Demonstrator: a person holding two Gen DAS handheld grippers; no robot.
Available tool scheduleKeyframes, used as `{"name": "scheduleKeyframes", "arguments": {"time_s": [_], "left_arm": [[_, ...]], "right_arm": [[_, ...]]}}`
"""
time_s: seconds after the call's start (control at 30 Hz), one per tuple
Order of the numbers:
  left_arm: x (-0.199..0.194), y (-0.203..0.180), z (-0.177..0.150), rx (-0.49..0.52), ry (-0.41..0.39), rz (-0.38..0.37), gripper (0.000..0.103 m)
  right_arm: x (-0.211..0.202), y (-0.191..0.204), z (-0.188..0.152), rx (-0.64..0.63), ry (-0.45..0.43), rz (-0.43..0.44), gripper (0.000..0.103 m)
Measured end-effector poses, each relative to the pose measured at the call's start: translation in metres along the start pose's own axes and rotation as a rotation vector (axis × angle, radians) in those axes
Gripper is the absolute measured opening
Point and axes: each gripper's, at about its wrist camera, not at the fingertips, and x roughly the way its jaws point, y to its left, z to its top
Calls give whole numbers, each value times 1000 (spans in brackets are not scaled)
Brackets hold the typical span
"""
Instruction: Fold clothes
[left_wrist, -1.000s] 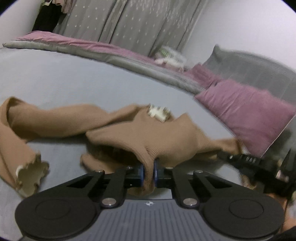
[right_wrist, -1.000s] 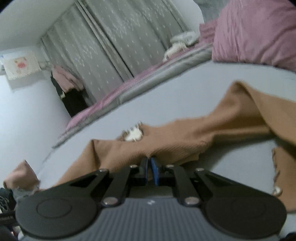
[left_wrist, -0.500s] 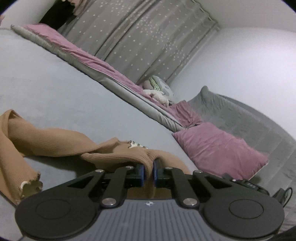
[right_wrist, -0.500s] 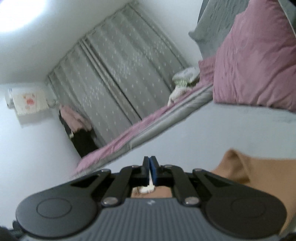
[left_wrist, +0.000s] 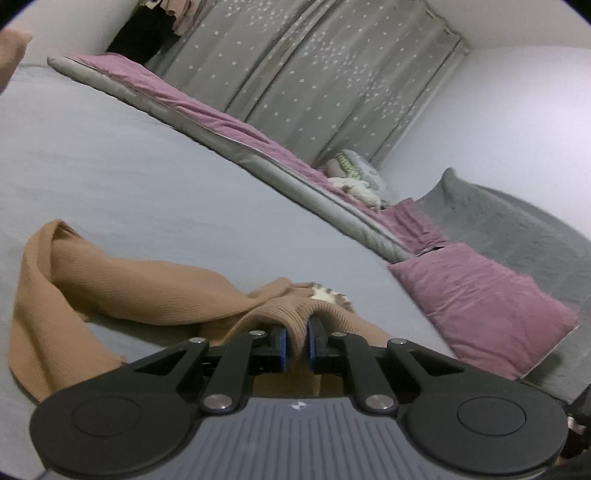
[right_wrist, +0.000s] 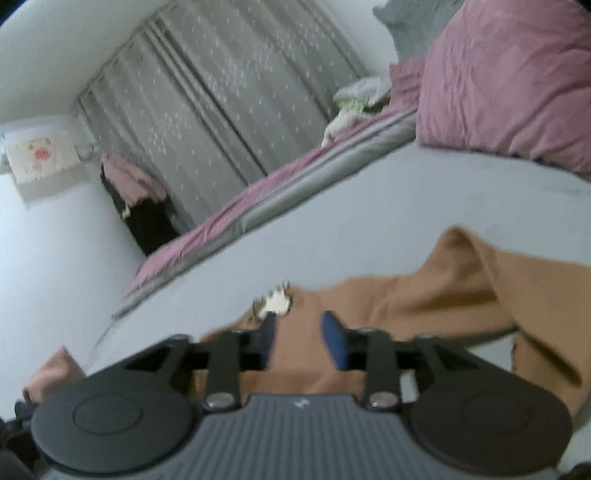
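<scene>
Step in hand looks like spreading the tan ribbed sweater (left_wrist: 122, 291) flat on the grey bed (left_wrist: 129, 177) — left gripper (left_wrist: 295, 339) pinches a ridge of knit, right gripper (right_wrist: 297, 343) stands wide above the fabric near its cream trim (right_wrist: 275, 302) — next it likely needs a fresh grasp.

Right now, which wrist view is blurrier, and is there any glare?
Right wrist: motion-smeared, curtain and tan sweater soft, right tongs open. Left wrist: sharper, left tongs pinching sweater crisply. Fisheye bends both; no glare.
</scene>
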Motion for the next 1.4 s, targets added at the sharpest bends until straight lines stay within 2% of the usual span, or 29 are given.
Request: {"name": "scheduleKeyframes", "arguments": {"time_s": [0.03, 0.07, 0.3, 0.53, 0.67, 0.8, 0.9, 1.07, 1.1, 1.2, 1.27, 1.33, 1.37, 1.4], "left_arm": [[1, 1, -1, -1, 3, 10, 10], [3, 2, -1, -6, 6, 19, 10], [8, 8, -8, 0, 34, 100, 14], [16, 15, -18, -3, 80, 204, 14], [21, 20, -22, -19, 109, 228, 14], [22, 22, -24, -20, 137, 239, 18], [20, 21, -25, -6, 147, 235, 20], [16, 21, -24, 12, 187, 220, 34], [15, 21, -23, 17, 199, 217, 38], [9, 20, -22, 47, 229, 198, 40], [5, 17, -23, 75, 241, 184, 40], [2, 13, -24, 107, 248, 169, 38], [1, 11, -25, 118, 249, 164, 36], [1, 10, -25, 121, 249, 155, 26]], "right_arm": [[0, 2, -4, -10, 22, 2, 52], [0, 5, -7, -22, 45, 2, 54], [7, 17, -34, -70, 210, -18, 61], [15, 20, -49, -90, 317, -55, 67], [19, 23, -56, -115, 374, -65, 76], [26, 30, -68, -187, 385, -75, 82], [32, 38, -75, -263, 360, -84, 85], [39, 48, -87, -366, 292, -101, 85], [40, 49, -88, -375, 277, -102, 85], [41, 48, -90, -368, 221, -105, 80], [39, 46, -88, -343, 177, -104, 64], [36, 43, -83, -305, 147, -78, 53], [35, 42, -80, -291, 133, -65, 45], [32, 42, -78, -286, 119, -52, 41]]}}
